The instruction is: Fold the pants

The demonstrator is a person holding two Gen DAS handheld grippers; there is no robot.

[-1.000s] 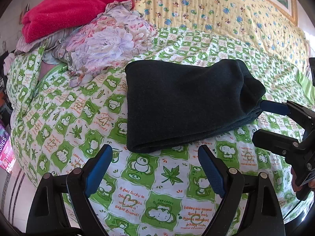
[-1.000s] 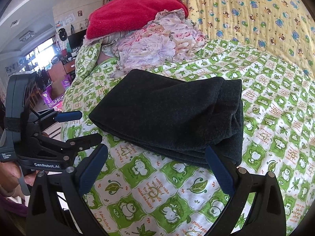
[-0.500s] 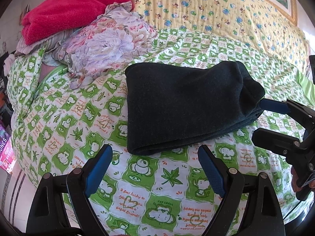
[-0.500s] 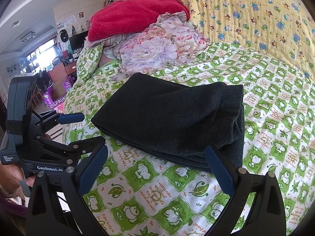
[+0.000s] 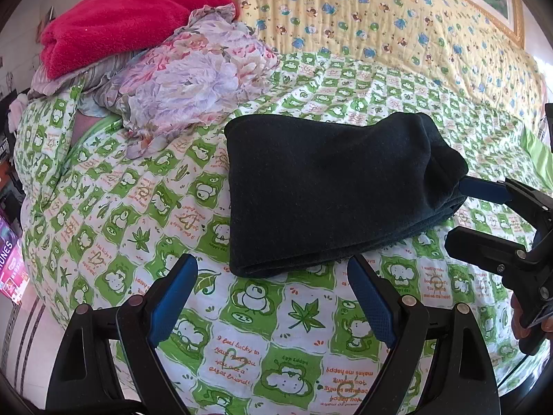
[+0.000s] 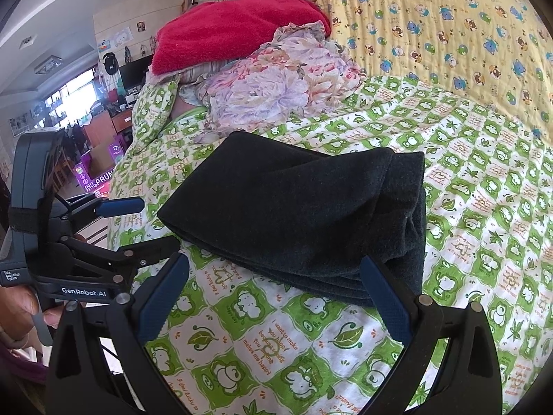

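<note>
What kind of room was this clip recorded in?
Most likely a home bedroom: the folded dark pants lie on a bed with a green cartoon-print sheet, a yellow quilt and a pile of bedding topped by a red blanket behind.

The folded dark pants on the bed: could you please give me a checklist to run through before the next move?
1. Left gripper open and empty: ok, fingers spread, nothing between them.
2. Right gripper open and empty: ok, same.
3. Dark pants folded into one compact bundle: ok, stacked layers show at the near edge.
4. Layers aligned: not ok, the thick end bulges and the edges are uneven.
5. Pants apart from the floral cloth pile: ok, green frog-print bedspread shows between them.
6. Right gripper clear of the pants: cannot tell, in the left view one of its fingers sits right at the bundle's end.
</note>
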